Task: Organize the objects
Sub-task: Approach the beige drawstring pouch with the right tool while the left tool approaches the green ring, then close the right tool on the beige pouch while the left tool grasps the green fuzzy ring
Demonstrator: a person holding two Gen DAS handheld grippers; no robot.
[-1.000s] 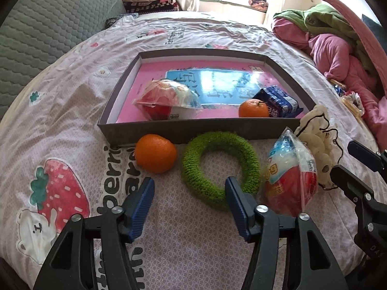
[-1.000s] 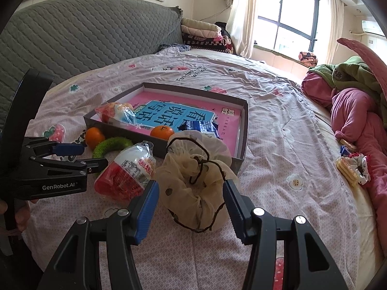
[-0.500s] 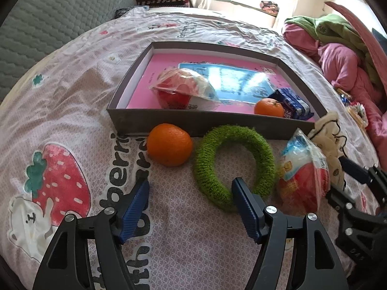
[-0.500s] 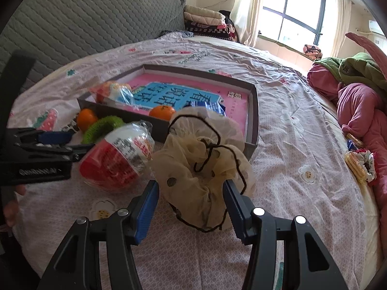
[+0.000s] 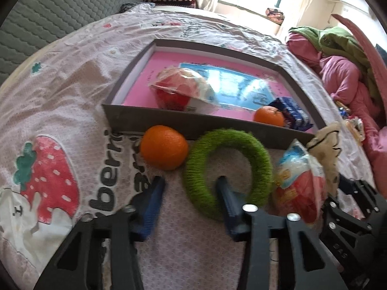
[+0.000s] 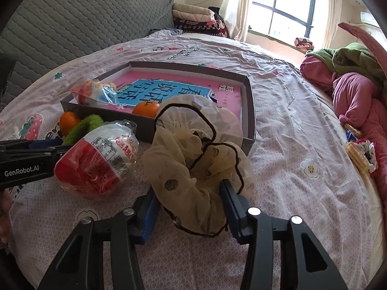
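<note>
A grey box with a pink floor lies on the bed and holds a wrapped red snack, a small orange and a blue carton. In front of it lie an orange, a green fuzzy ring, a red-and-white wrapped snack and a cream mesh scrunchie. My left gripper is open and straddles the near left arc of the ring, its right finger inside the hole. My right gripper is open with both fingers around the scrunchie's near end.
A heap of pink and green clothes lies on the bed's right side, with small packets beside it. A grey quilted headboard rises at the left. Folded blankets are stacked by the window.
Both grippers have moved forward and down. The left one now straddles the ring's near arc; the right one's fingers have come around the scrunchie. The objects lie where they were.
</note>
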